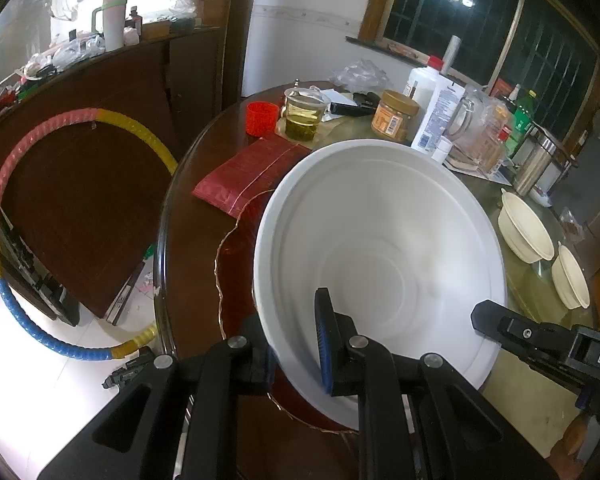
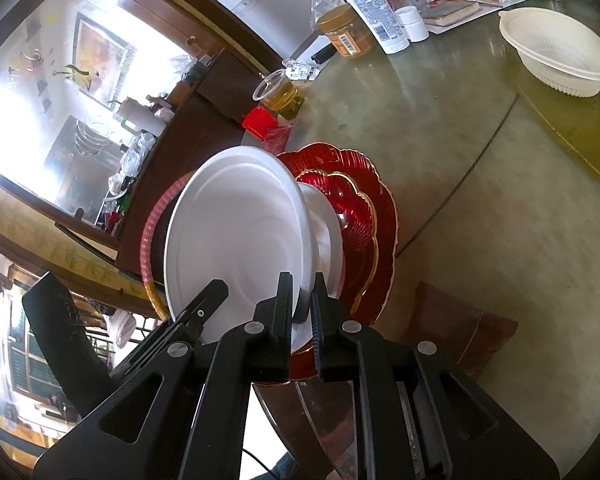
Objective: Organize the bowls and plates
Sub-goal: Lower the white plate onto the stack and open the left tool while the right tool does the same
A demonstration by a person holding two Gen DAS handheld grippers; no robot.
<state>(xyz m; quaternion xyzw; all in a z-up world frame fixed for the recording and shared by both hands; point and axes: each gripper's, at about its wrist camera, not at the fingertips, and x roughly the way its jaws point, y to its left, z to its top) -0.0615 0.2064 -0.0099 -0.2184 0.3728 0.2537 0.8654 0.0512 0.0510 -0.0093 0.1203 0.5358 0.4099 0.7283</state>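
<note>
we note, at far left in the left wrist view, a hoop (image 1: 28,200) leaning on a dark cabinet (image 1: 100,208) beside the table (image 1: 192,248). on the table's near-left part lie a red packet (image 1: 248,174) and a red cup (image 1: 262,119), with a clear cup of yellow liquid (image 1: 302,114) just beside it.

the left gripper (image 1: 296,354) is clenched on the near rim of a white plate (image 1: 380,264) — one finger inside the dish, the other outside it. the plate is tilted, lifted above red plates (image 1: 236,256) whose gold edge shows beneath. in the right wrist view the right gripper (image 2: 302,312) has its jaws nearly together around the same plate's (image 2: 236,232) rim; whether the pads press on it we cannot tell. a second white plate (image 2: 328,240) stands just behind the first, and under them the red plates (image 2: 364,216) are nested, a smaller one on a larger one.

further right stand a jar (image 1: 394,116) and a white tube (image 1: 438,116) among clutter. at far right two cream bowls (image 1: 526,226) rest side by side on the table's glass — well apart from the plates.
</note>
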